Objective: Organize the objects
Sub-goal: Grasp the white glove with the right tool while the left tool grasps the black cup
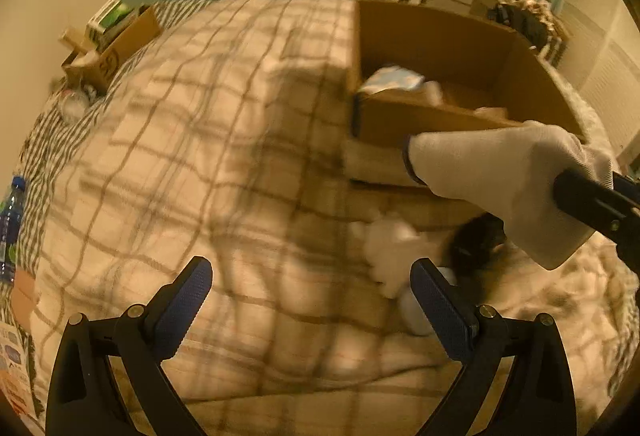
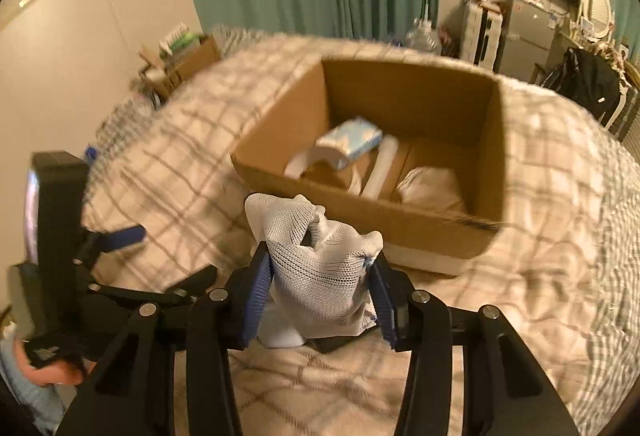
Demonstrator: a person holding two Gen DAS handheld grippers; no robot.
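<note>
Inside cardboard box (image 2: 400, 232), tissue pack (image 2: 354, 138), pillow (image 2: 430, 186)

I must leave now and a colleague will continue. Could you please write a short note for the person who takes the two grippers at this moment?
Right gripper: shut on a white mesh bag, held above the bed, just in front of the cardboard box.
Left gripper: open, empty, over the checked blanket.
Done: a tissue pack, a white tube and a white bundle lie in the box.
Left: probably put the mesh bag in the box; then the white and dark items on the blanket, blurred.
</note>
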